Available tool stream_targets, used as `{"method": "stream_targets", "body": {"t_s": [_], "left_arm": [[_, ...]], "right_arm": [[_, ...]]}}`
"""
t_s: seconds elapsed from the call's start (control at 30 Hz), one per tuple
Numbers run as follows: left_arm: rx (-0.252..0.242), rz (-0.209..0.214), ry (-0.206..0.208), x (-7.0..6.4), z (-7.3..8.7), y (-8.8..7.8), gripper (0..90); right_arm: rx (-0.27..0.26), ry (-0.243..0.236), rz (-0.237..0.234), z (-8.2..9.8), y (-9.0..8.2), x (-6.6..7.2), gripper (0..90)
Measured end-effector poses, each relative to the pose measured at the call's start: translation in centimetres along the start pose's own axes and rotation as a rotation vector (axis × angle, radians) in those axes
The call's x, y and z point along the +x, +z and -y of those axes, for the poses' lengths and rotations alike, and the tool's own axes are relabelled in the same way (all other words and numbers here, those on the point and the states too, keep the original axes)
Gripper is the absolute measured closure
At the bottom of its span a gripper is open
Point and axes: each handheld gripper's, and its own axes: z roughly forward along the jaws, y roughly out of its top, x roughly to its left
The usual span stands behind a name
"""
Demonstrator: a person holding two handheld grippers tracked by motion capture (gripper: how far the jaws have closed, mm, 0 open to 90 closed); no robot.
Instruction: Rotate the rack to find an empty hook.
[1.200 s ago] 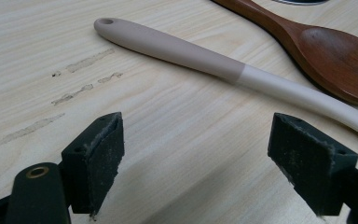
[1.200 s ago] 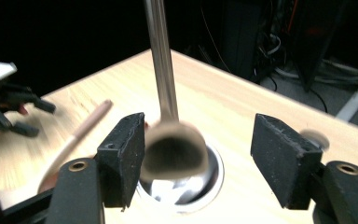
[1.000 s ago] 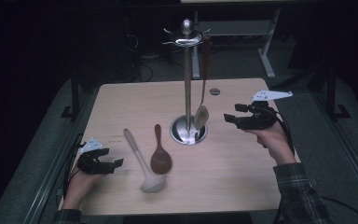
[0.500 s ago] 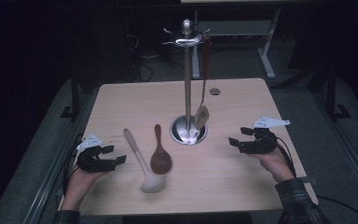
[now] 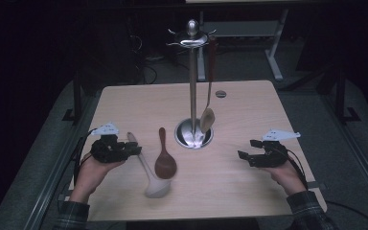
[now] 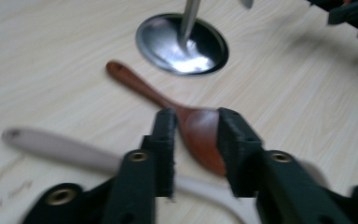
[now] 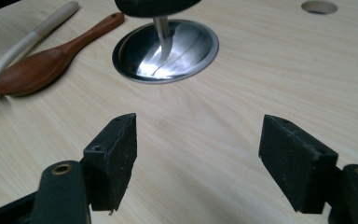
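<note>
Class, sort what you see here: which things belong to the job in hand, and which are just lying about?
In the job: pale ladle, between the jaws of the left gripper, which have just been closing; utensil stand; hanging spoon; probably the dark wooden spoon.
Lying about: round hole in the table; white desk frame behind.

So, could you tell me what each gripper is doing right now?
Left gripper: jaws just closing around the ladle handle; grip cannot be told.
Right gripper: open, empty.
</note>
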Motion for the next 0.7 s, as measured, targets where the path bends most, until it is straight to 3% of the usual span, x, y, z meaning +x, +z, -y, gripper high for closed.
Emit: {"method": "stream_targets", "body": {"t_s": [0.03, 0.17, 0.3, 0.4, 0.5, 0.7], "left_arm": [[0.002, 0.012, 0.007, -0.1, -0.8, 0.0, 73.3], [-0.005, 0.046, 0.041, -0.6, -3.3, -0.2, 88.5], [-0.005, 0.065, 0.078, -1.1, -5.9, -0.6, 89.6], [-0.018, 0.082, 0.112, -1.4, -7.9, -1.2, 89.7], [-0.03, 0.097, 0.159, -1.8, -10.1, -1.9, 89.7], [-0.061, 0.113, 0.202, -2.6, -14.6, -3.4, 89.8]], "right_arm": [[0.004, 0.007, 0.0, 0.1, 0.0, 0.0, 27.4], [0.007, 0.012, 0.014, 0.7, -0.1, -0.2, 26.1], [0.019, 0.033, 0.008, 1.0, 0.0, -0.3, 23.0], [0.031, 0.021, -0.002, 1.2, 0.0, -0.3, 19.4], [0.033, 0.02, 0.007, 1.4, 0.2, -0.3, 18.6], [0.041, 0.018, 0.024, 1.6, 0.3, -0.6, 18.5]]}}
